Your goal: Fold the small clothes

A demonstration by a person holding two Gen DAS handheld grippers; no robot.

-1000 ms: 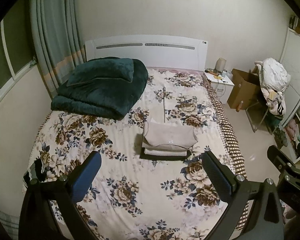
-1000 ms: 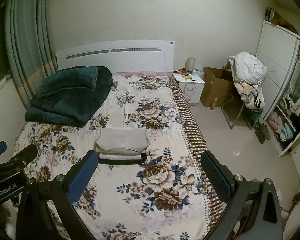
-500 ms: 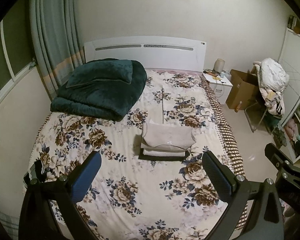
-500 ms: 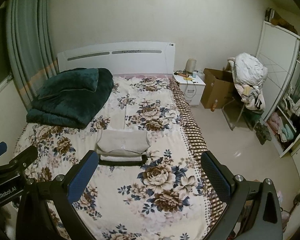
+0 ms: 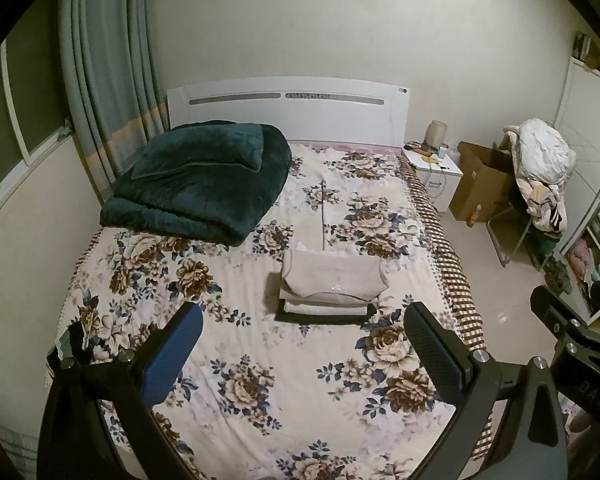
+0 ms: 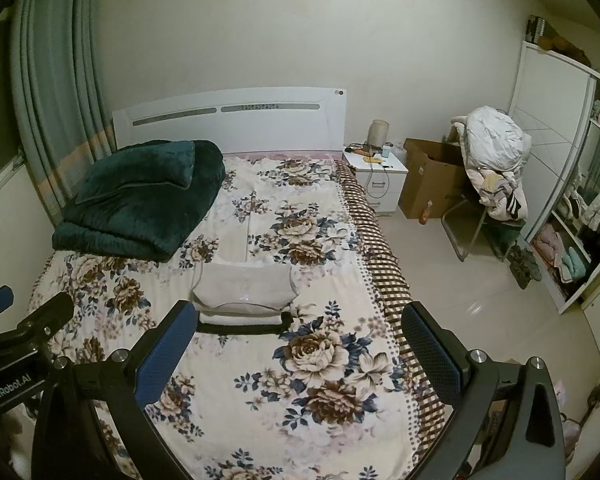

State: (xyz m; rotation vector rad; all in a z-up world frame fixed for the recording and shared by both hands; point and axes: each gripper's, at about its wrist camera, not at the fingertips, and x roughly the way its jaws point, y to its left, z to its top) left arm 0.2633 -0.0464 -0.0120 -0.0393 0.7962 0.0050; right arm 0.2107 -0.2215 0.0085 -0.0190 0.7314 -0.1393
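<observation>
A stack of folded small clothes (image 5: 329, 288), beige on top, white below and a dark piece at the bottom, lies in the middle of the floral bed (image 5: 260, 380); it also shows in the right wrist view (image 6: 242, 296). My left gripper (image 5: 302, 350) is open and empty, held above the bed's foot, well short of the stack. My right gripper (image 6: 300, 348) is open and empty, to the right of the left one, above the bed's right half. The left gripper's body (image 6: 16, 344) shows at the right view's left edge.
A folded dark green blanket with a pillow (image 5: 204, 180) lies at the bed's head, left side. A white headboard (image 5: 288, 108), a nightstand (image 6: 376, 178), a cardboard box (image 6: 428, 180), a chair piled with clothes (image 6: 494, 168) and a wardrobe (image 6: 572, 200) stand to the right.
Both grippers have drawn slightly back and up from the bed; the stack sits a little farther away. Both stay open and empty.
</observation>
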